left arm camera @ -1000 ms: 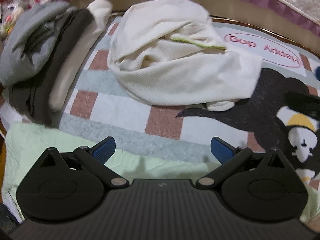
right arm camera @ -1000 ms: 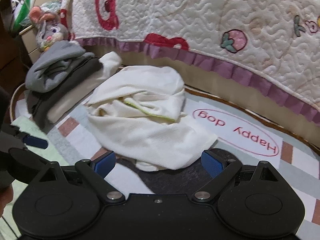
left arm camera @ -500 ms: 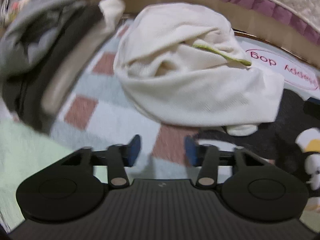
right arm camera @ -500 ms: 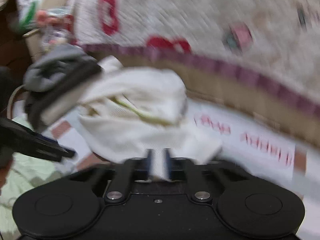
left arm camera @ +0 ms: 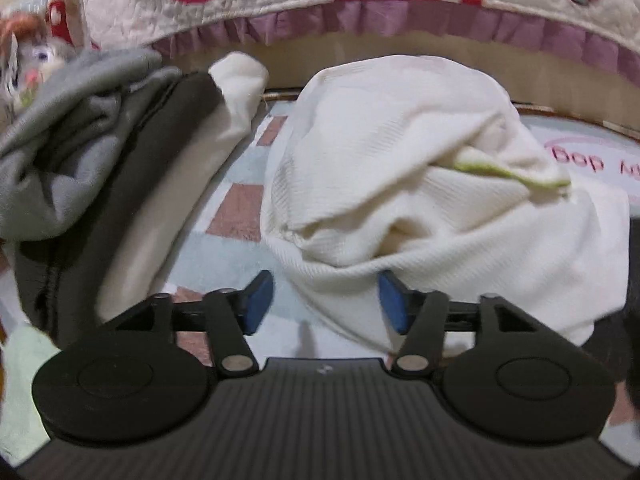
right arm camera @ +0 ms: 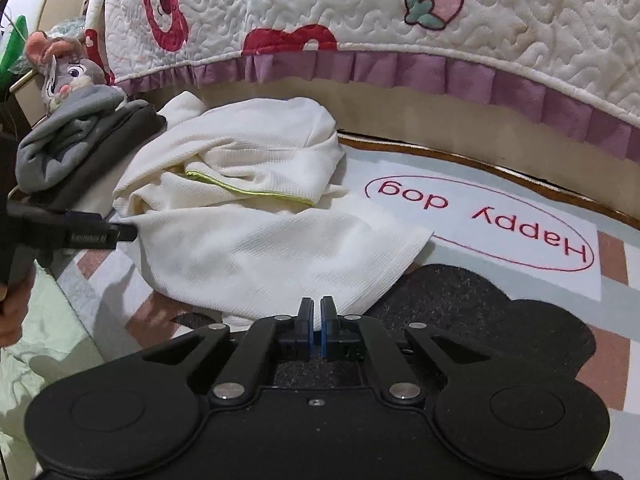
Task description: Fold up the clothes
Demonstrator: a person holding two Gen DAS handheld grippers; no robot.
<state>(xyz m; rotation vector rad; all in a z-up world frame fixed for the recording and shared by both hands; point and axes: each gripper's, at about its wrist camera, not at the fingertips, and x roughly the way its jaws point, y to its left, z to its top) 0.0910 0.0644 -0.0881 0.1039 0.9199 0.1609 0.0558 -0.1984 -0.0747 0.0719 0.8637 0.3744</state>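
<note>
A crumpled cream garment (left arm camera: 400, 184) (right arm camera: 256, 240) with a thin green trim lies on a patterned rug. My left gripper (left arm camera: 325, 300) is at the garment's near-left edge. Its jaws are opening, and a fold of the cream cloth lies between the blue pads (left arm camera: 394, 300) without being pinched. In the right wrist view a left gripper finger (right arm camera: 100, 236) touches the garment's left side. My right gripper (right arm camera: 317, 328) is shut on the garment's near hem, with a sliver of cream cloth between its pads.
A stack of folded clothes (left arm camera: 100, 184) (right arm camera: 80, 148), grey over dark over cream, sits left of the garment. A plush toy (right arm camera: 64, 72) is behind it. A quilt with a purple frill (right arm camera: 440, 72) hangs along the back. The rug (right arm camera: 500, 224) reads "Happy dog". A light green cloth (right arm camera: 48, 340) lies at near left.
Both grippers came down and forward to the cream garment. The right jaws went from wide open to shut on its near hem. The left jaws narrowed, then widened again around its left edge.
</note>
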